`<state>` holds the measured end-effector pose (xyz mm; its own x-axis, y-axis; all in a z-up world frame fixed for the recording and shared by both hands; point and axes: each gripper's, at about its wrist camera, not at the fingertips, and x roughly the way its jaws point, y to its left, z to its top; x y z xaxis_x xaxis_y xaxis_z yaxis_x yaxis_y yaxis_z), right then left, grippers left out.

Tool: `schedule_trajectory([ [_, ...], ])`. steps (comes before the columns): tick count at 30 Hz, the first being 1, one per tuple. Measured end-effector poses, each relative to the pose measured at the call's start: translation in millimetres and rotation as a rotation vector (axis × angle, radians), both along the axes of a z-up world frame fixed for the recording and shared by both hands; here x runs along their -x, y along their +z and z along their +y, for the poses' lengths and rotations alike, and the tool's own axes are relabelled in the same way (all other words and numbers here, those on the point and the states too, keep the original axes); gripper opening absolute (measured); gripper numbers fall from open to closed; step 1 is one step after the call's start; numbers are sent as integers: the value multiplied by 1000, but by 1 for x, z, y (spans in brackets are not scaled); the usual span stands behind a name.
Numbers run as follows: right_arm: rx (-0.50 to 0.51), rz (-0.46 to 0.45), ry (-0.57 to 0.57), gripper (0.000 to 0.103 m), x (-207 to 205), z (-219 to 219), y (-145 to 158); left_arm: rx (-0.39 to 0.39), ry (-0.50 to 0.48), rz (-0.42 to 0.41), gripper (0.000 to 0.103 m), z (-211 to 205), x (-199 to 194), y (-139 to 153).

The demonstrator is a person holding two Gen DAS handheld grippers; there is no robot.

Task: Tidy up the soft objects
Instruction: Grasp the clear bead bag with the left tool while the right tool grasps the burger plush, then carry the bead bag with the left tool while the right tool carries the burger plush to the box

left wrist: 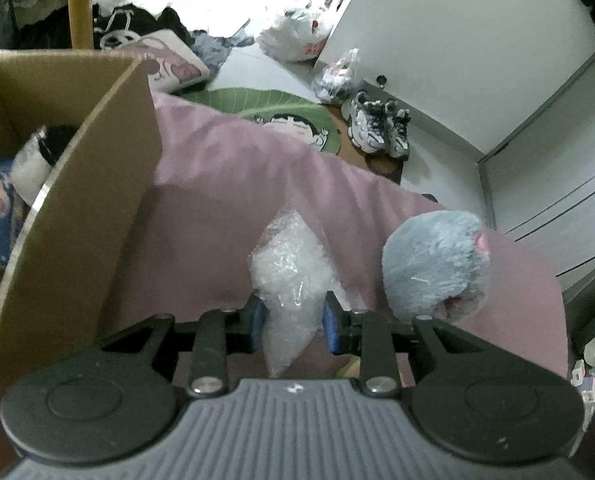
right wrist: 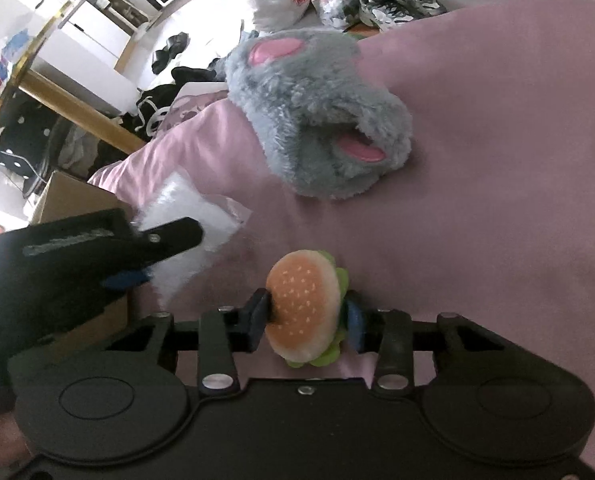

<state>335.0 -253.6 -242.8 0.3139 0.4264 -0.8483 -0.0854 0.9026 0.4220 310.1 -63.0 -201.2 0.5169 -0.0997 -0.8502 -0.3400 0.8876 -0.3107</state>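
My left gripper (left wrist: 293, 320) is shut on a clear plastic bag of white filling (left wrist: 291, 276), held over the pink bedsheet (left wrist: 225, 184). The same bag (right wrist: 189, 208) and the left gripper (right wrist: 145, 256) show at the left of the right wrist view. My right gripper (right wrist: 307, 318) is shut on a small plush hamburger (right wrist: 303, 308) with a sesame bun and green lettuce edge. A grey fluffy slipper with pink patches (right wrist: 317, 120) lies on the sheet beyond the hamburger; it appears at the right in the left wrist view as a grey fluffy slipper (left wrist: 435, 264).
An open cardboard box (left wrist: 77, 184) stands left of the bag, holding several soft items (left wrist: 1, 200). Beyond the bed edge the floor holds sneakers (left wrist: 377, 124), plastic bags (left wrist: 297, 32), a green cartoon mat (left wrist: 265, 108), dark clothes (left wrist: 137, 20) and a patterned pillow (left wrist: 173, 64).
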Motion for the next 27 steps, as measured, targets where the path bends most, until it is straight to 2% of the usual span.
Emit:
schedule_trajectory([
  [2,5,-9,-1,30,4,-1,5,-7,-1,-13,29,0,3,7],
  [3,-2,-13,-7,29,6,-3,9,-9,0,-18,29,1,4,10],
  [16,-50,-138,-80,29,33,-28,53,-37,-29,-110,28,8,28,56],
  [27,-92,-248,-92,29,49,-18,92,-54,-11,-161,29,30,56,86],
])
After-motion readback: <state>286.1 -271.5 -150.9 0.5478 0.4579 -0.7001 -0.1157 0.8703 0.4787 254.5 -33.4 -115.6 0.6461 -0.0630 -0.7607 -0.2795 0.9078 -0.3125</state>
